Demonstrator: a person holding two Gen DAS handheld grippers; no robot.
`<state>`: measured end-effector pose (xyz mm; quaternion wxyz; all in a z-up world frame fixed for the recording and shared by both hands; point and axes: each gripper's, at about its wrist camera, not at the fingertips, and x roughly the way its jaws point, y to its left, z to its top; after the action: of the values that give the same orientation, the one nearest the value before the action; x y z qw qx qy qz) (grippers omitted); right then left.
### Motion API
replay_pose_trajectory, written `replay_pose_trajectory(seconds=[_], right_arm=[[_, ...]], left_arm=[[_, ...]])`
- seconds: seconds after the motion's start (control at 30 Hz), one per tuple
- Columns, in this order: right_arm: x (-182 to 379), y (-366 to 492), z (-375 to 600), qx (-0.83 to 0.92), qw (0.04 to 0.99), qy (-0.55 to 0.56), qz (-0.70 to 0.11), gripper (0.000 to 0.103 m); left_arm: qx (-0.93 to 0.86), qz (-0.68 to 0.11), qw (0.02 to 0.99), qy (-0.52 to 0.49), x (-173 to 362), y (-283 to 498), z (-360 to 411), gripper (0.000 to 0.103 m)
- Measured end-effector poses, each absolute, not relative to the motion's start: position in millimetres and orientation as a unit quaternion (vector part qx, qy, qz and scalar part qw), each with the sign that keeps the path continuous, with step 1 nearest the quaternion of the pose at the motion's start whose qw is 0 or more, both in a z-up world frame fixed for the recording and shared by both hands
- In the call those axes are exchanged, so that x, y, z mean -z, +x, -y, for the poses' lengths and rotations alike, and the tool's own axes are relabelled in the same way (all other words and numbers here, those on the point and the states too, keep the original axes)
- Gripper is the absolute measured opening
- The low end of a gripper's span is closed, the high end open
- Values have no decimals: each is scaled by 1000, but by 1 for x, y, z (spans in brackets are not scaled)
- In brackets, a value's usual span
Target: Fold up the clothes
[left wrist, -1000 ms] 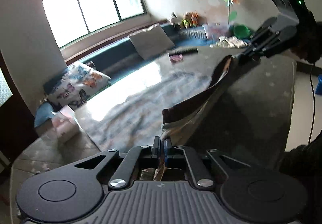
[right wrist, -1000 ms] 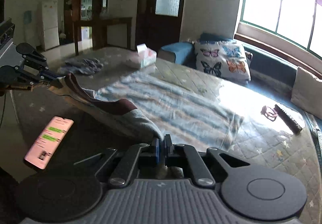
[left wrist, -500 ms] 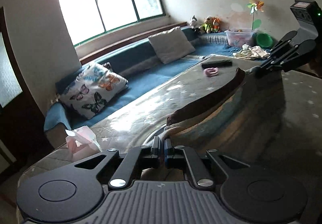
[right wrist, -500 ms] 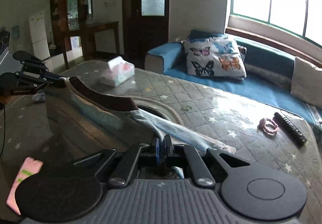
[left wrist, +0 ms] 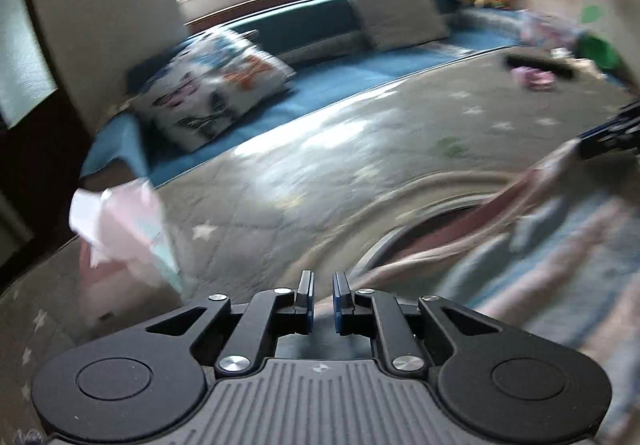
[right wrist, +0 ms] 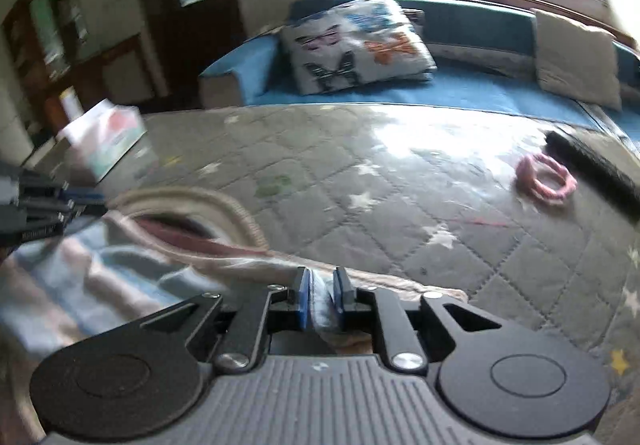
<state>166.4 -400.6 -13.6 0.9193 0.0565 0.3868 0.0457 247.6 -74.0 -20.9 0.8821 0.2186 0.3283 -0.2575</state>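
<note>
Since a second ago we have swung the garment (right wrist: 120,265) down from the air onto the quilted bed (right wrist: 400,185), and both tongs have just been opening. Soft, light and limp, the striped knit now lies spread on the bed, its collar rim (right wrist: 224,205) arched open towards the window side. We judge it will sag and slide wherever unsupported, so hems and shoulder edges are the places to pinch. Our left tongs (left wrist: 322,295) stand slightly parted with nothing between them; our right tongs (right wrist: 320,295) are slightly parted with a fold of cloth still between the pads.
</note>
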Motion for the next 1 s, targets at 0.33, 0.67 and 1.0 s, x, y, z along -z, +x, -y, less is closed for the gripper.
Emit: replay_pose_trajectory(seconds=[0.33, 0.67, 1.0], right_arm=[[3, 154, 379, -79, 921, 44, -379, 17], [20, 168, 345, -91, 914, 31, -393, 19], [4, 134, 302, -163, 908, 3, -387, 24]], left_arm=[[298, -305, 896, 126, -39, 220, 24, 12], [374, -312, 863, 134, -49, 147, -33, 25], [414, -315, 844, 129, -31, 110, -54, 28]])
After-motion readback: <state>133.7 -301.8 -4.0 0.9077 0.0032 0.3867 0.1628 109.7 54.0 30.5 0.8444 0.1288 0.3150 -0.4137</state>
